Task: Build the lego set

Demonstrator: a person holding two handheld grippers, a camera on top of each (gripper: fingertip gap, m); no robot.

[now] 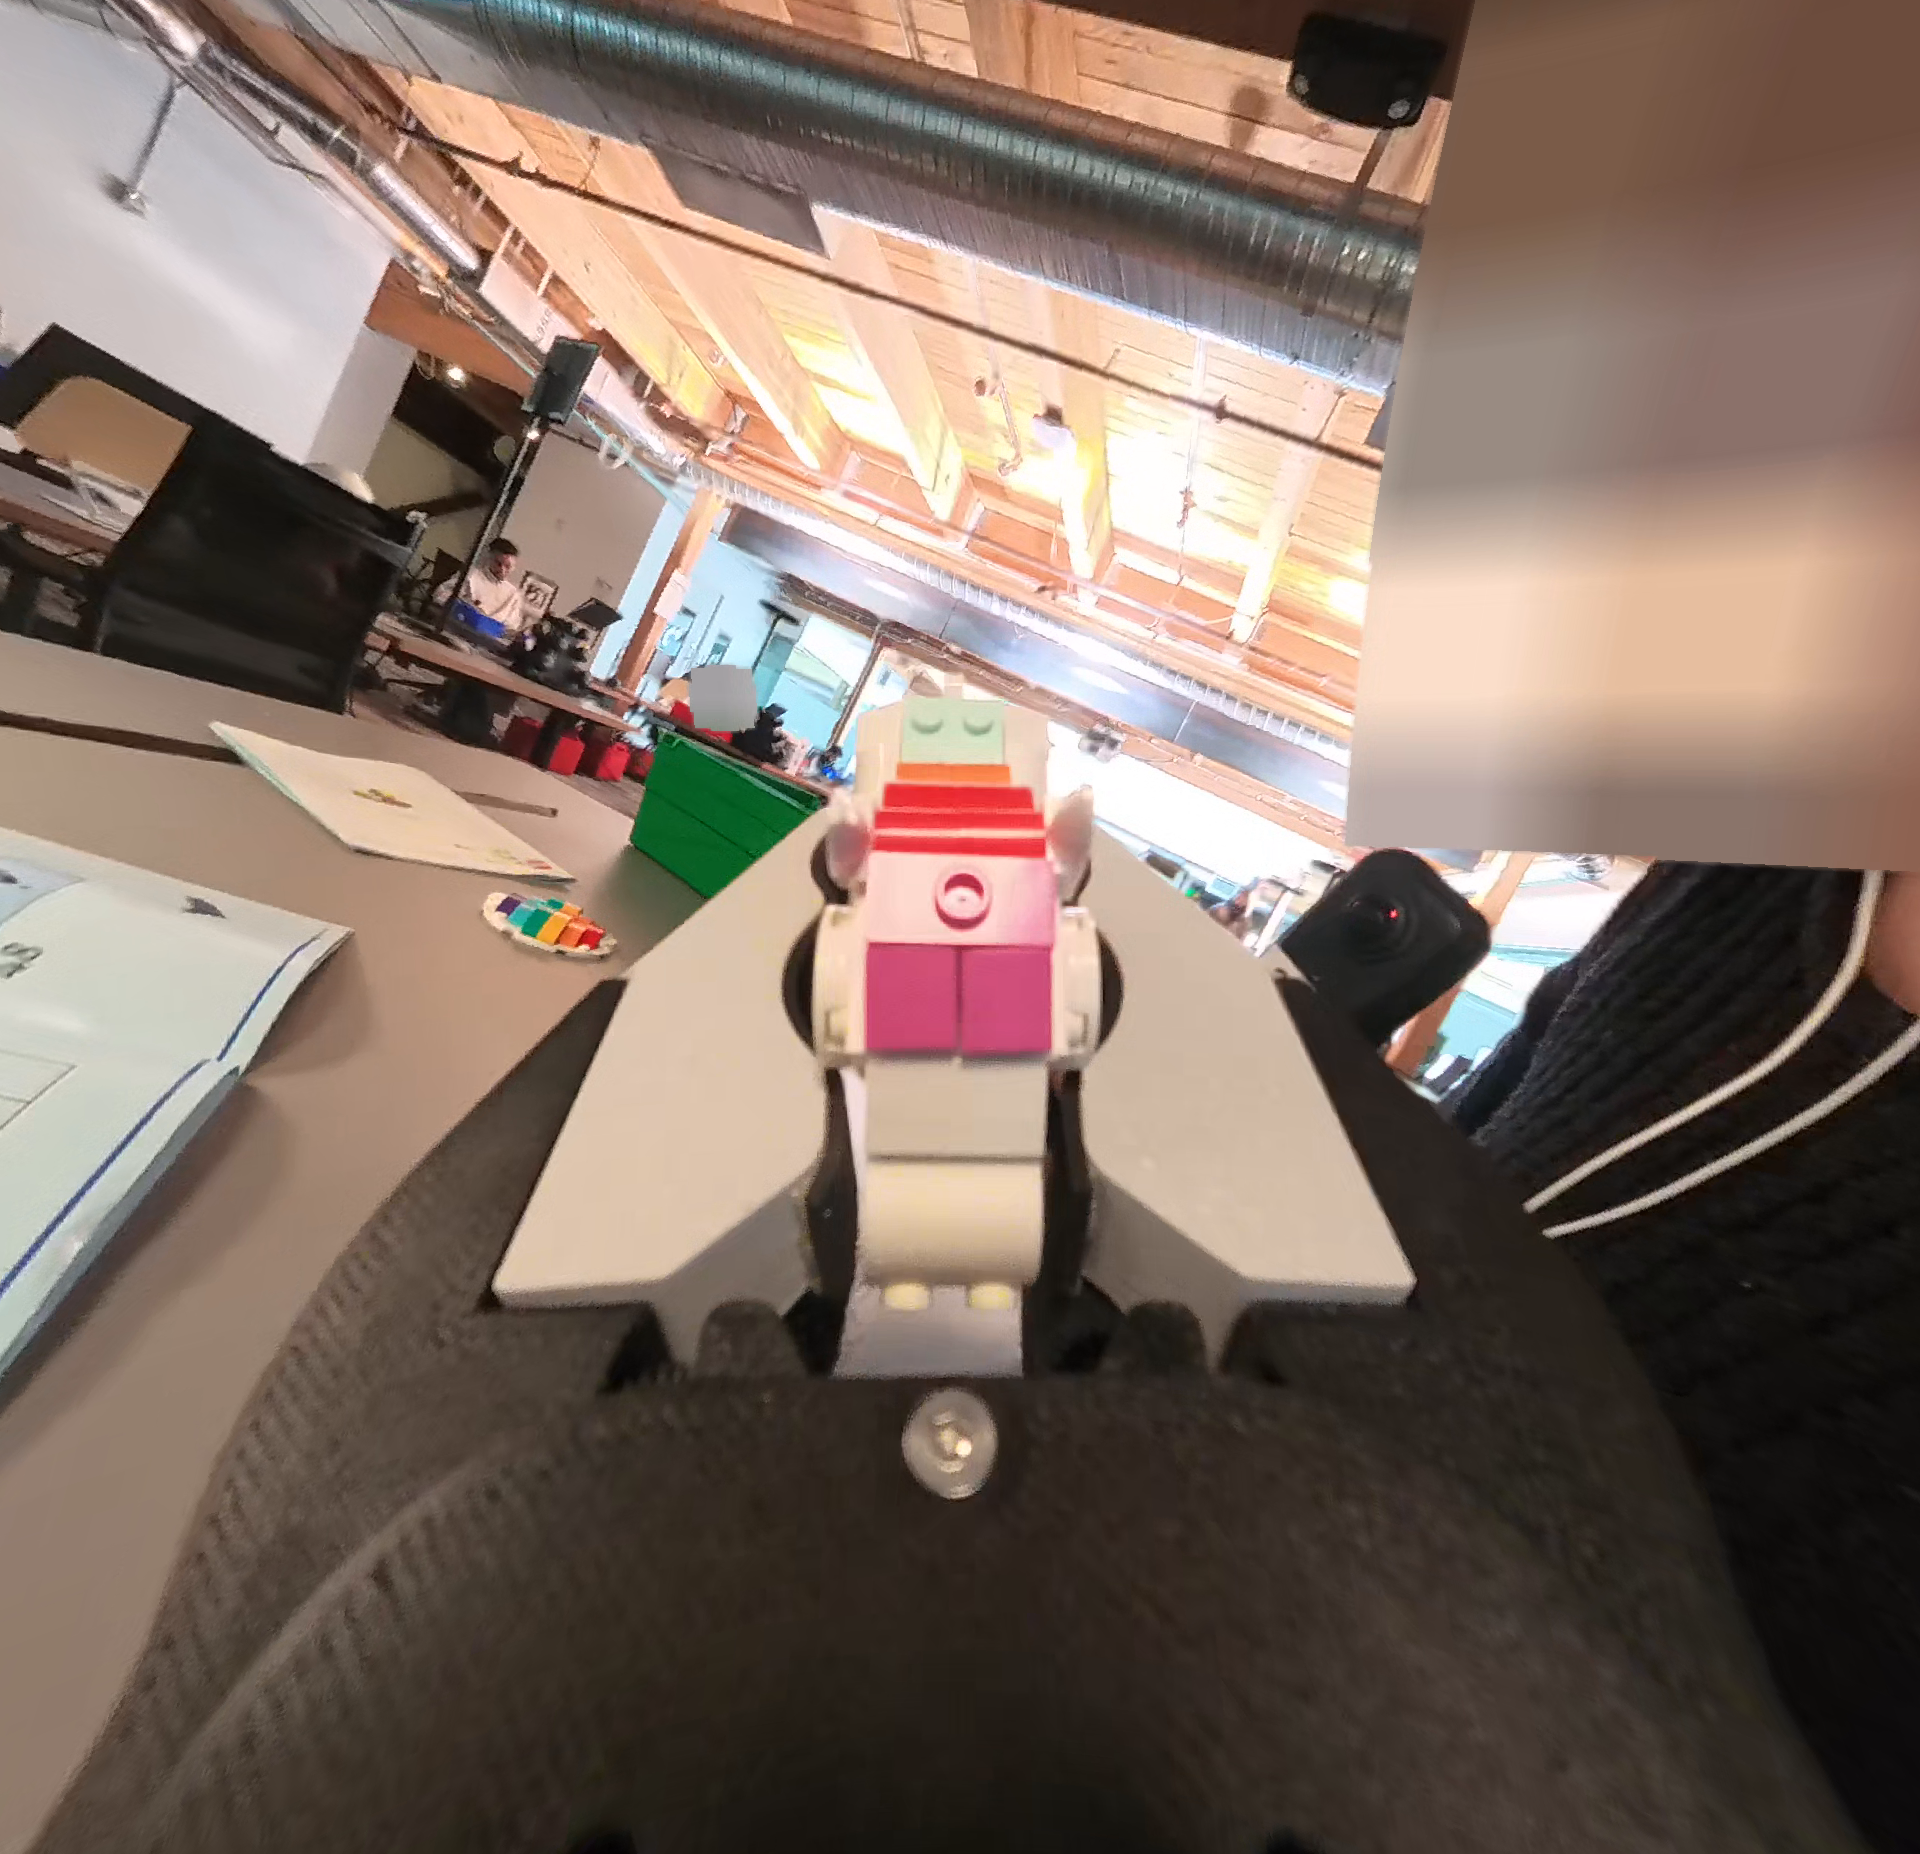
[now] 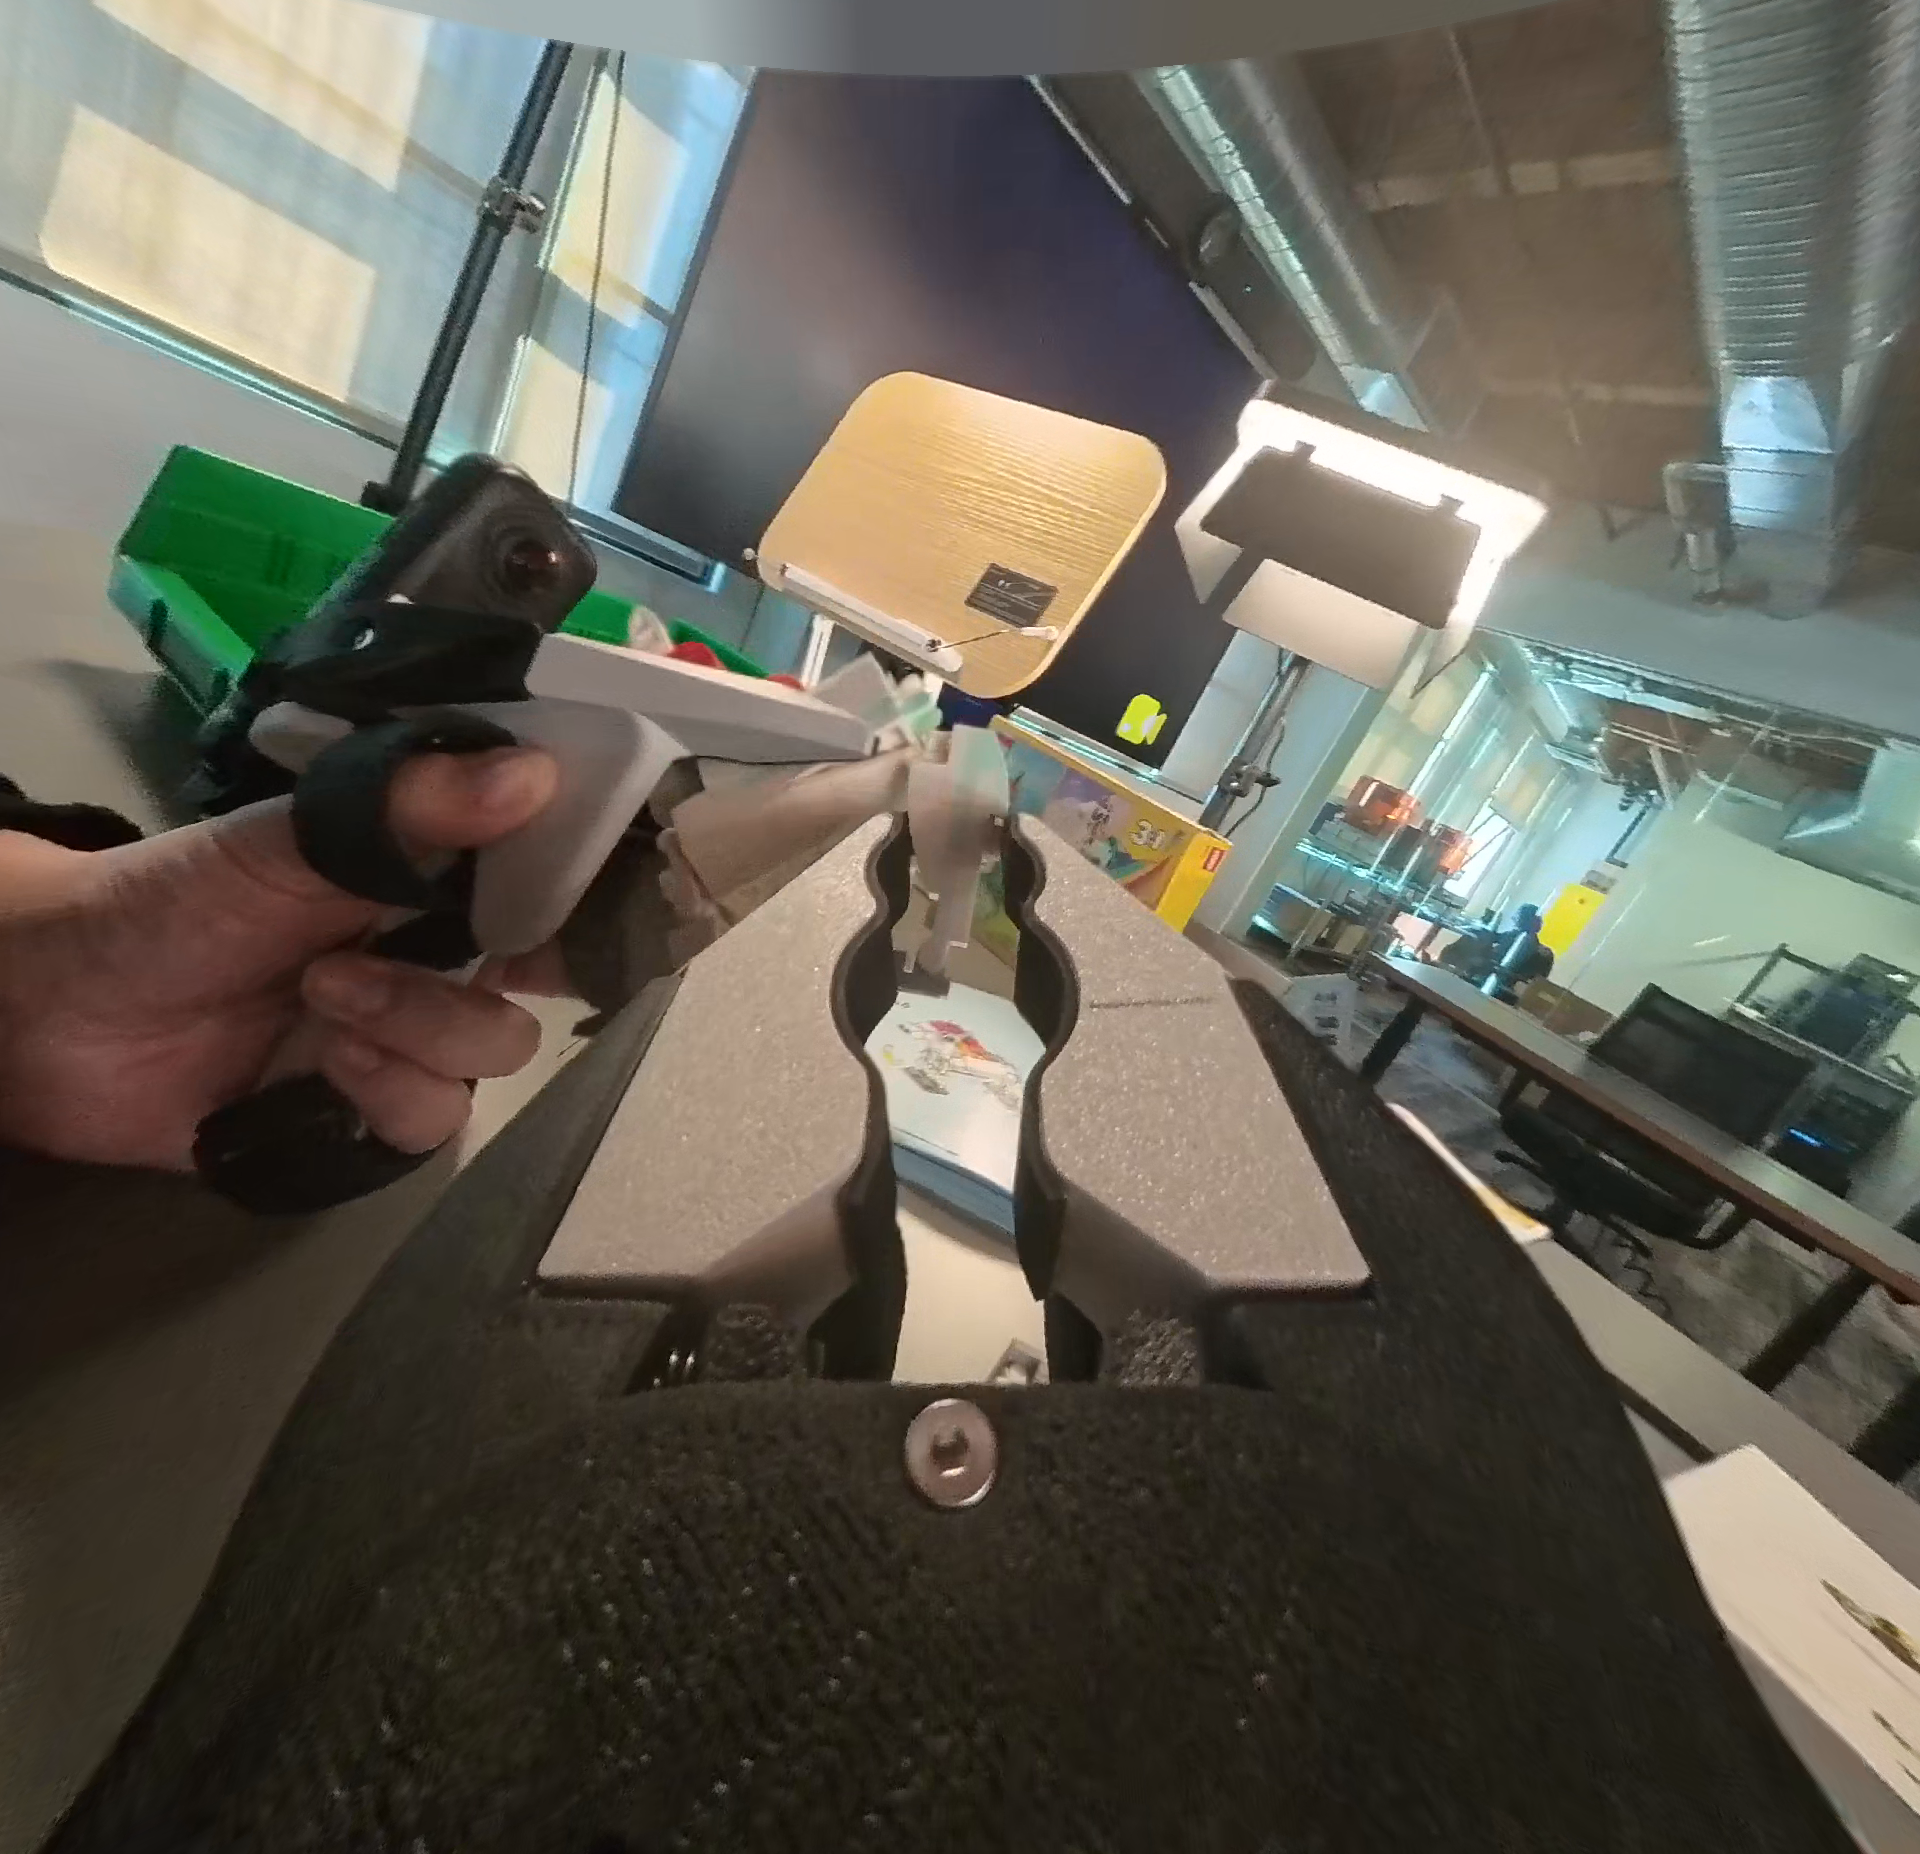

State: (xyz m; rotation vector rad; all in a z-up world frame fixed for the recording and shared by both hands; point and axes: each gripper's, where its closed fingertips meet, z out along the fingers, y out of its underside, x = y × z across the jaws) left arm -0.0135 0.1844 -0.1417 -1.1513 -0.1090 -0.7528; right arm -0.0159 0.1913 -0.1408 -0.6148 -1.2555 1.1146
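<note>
Mid-assembly: left hand-held gripper (image 1: 961,983) pinching the brick model (image 1: 958,957) off the bench; right hand-held gripper (image 2: 956,848) nearly pressed together on a pale piece (image 2: 951,817); next, align and press

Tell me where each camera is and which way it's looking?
Left wrist view: rides the left gripper, looking along its jaws, shut on the lego model, up toward the ceiling; a dark sleeve shows.
Right wrist view: rides the right gripper, aimed across the table; a hand holds the other gripper.
Both views share the green bin.
</note>
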